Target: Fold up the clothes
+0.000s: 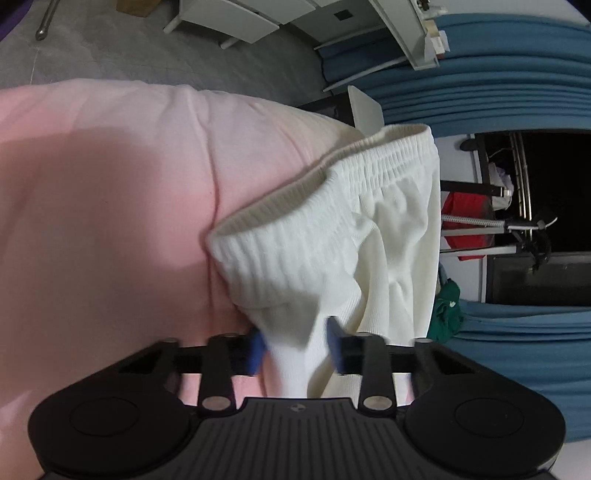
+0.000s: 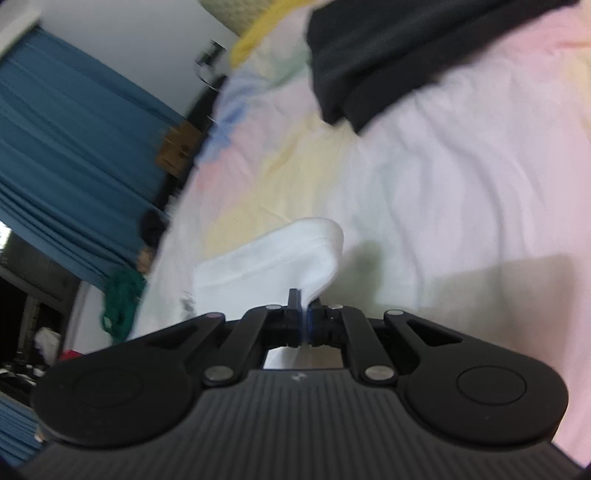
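A white ribbed pair of shorts with an elastic waistband hangs lifted over the pink bed sheet. My left gripper has its blue pads on either side of a bunched fold near the waistband, with cloth filling the gap. In the right wrist view, my right gripper is shut tight on another edge of the same white shorts, which curl up above the pastel sheet.
A dark folded garment lies on the bed beyond the right gripper. Blue curtains and a green cloth are past the bed's edge. White furniture stands on the grey floor.
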`<action>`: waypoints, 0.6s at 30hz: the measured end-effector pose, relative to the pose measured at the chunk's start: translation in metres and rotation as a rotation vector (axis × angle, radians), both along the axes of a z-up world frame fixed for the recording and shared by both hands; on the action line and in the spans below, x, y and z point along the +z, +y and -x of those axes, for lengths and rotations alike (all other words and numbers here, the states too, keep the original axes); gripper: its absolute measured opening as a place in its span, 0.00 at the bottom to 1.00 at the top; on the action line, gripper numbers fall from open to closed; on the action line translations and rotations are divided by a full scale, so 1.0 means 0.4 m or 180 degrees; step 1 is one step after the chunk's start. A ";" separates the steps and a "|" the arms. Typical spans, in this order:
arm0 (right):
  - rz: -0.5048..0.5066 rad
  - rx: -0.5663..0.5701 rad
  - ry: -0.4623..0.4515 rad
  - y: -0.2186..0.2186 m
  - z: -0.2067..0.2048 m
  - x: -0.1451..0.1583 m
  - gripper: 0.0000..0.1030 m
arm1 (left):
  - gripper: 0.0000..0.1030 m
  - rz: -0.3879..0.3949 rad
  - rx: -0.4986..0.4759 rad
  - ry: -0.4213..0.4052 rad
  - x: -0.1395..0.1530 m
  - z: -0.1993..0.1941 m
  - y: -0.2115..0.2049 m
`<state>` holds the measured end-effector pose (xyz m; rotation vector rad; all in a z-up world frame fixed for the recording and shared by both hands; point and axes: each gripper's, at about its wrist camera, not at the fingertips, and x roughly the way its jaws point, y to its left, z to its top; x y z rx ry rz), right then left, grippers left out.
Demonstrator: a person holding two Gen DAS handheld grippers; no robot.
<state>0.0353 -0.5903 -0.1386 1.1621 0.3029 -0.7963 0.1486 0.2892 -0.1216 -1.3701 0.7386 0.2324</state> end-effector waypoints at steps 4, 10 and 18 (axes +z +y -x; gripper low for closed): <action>-0.0167 -0.0047 0.0044 -0.006 0.013 -0.024 0.06 | 0.04 -0.0391 -0.0132 -0.0051 0.043 0.001 -0.010; -0.0030 -0.0081 -0.0026 0.010 0.039 0.008 0.06 | 0.02 -0.0947 -0.0272 -0.0198 0.204 0.086 0.021; 0.0063 -0.0359 -0.0410 0.022 0.110 0.037 0.06 | 0.02 -0.0902 -0.0305 -0.0136 0.364 0.252 0.156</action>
